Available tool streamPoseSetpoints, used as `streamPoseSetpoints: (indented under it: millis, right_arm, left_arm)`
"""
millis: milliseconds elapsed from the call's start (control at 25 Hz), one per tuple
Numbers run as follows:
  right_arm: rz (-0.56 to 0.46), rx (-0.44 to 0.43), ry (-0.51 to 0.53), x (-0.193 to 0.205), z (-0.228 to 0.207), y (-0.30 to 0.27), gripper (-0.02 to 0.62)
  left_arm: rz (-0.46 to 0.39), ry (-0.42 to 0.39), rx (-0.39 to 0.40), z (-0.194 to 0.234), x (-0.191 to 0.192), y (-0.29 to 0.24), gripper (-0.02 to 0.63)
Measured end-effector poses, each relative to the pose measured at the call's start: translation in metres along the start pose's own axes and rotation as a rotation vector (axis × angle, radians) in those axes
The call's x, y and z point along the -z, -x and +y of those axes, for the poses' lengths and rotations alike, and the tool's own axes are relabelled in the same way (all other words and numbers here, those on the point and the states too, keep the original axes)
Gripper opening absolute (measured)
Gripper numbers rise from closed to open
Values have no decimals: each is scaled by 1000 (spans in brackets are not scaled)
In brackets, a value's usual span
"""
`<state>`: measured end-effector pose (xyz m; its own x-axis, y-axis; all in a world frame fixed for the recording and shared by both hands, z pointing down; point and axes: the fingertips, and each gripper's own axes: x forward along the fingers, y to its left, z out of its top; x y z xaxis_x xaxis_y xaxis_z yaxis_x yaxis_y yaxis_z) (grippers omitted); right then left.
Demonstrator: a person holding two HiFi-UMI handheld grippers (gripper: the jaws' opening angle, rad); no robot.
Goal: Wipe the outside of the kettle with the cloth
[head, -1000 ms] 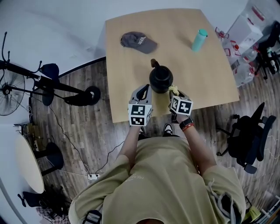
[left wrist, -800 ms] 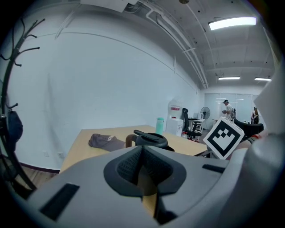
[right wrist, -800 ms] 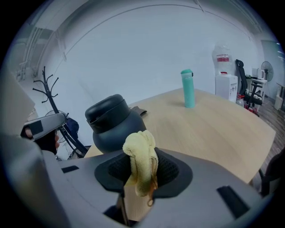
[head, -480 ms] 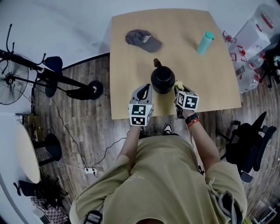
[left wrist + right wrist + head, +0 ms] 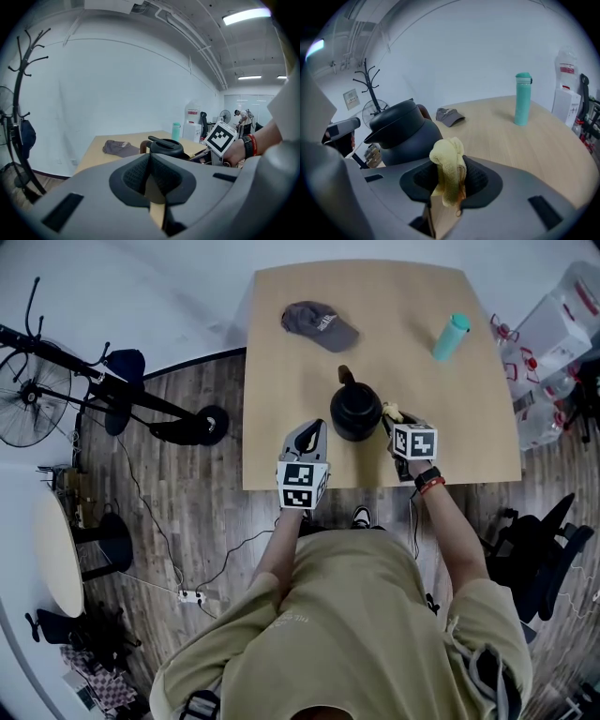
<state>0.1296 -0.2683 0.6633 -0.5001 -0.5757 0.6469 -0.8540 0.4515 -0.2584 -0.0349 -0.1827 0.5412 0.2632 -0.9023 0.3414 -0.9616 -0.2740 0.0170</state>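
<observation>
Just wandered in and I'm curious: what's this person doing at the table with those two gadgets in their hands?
A person stands at a light wooden table with a handheld gripper in each hand. The right gripper is clamped on a small yellow cloth, held beside the black kettle, ready for wiping. The left gripper is shut and empty, near the table's front edge.

The cloth [image 5: 448,165] is fuzzy yellow terry, the kettle [image 5: 401,135] matt black, the table [image 5: 525,145] smooth pale wood
</observation>
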Motion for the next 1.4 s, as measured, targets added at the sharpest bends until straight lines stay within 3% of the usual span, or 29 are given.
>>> streamPoseSetpoints:
  millis: [280, 720, 1120, 1400]
  right_arm:
    - [10, -3, 67, -6, 2, -7, 140]
    - [-48, 99, -43, 13, 17, 30, 141]
    - [3, 53, -183, 80, 105, 22, 141]
    - [-60, -9, -346, 76, 174, -25, 141]
  left_arm:
    - [-7, -11, 0, 12, -5, 6, 25]
    - [-13, -26, 74, 29, -10, 8, 25]
    - [0, -30, 137, 61, -1, 15, 25]
    - [0, -33, 158, 93, 1, 21, 25]
